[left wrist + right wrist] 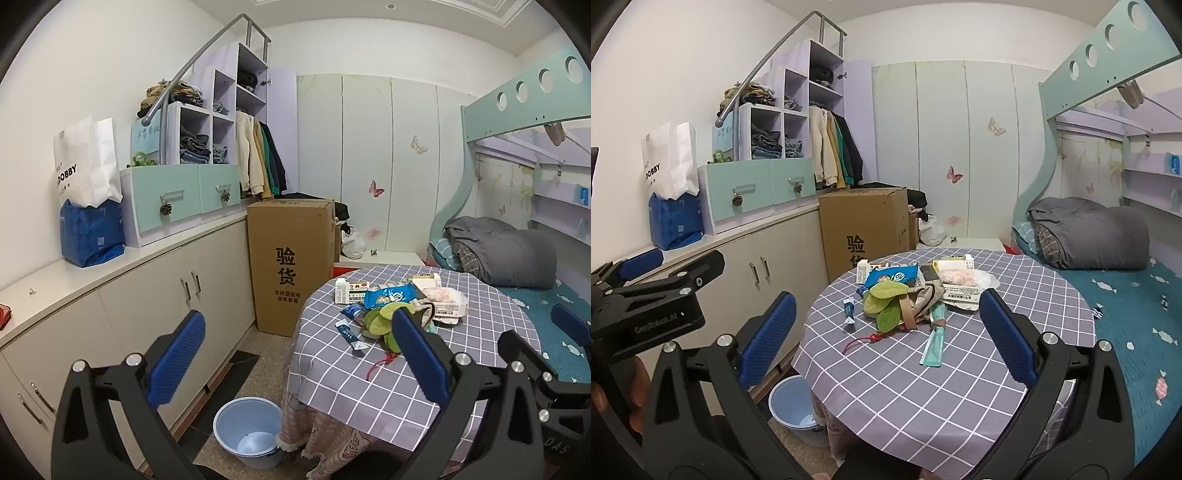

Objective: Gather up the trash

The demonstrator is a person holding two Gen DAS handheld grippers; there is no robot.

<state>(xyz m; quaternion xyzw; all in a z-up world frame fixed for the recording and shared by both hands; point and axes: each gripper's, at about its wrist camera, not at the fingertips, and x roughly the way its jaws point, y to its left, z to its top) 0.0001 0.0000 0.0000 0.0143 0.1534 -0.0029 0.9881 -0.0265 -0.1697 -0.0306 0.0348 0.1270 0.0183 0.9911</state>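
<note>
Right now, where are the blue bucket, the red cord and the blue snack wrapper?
blue bucket (248,427), left wrist view, inner wall.
red cord (866,339), right wrist view, knotted end.
blue snack wrapper (892,275), right wrist view, printed face.

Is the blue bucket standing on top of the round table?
No, the blue bucket stands on the floor beside the table, below its checked cloth.

Both views are evenly and softly lit from overhead, a recessed ceiling light (390,6) showing in the left wrist view; shadows are faint; no strong glare; focus is sharp throughout; fisheye distortion bends the wardrobe (369,162) and bunk bed (1108,55); black vignetting rounds the corners of both frames.
</note>
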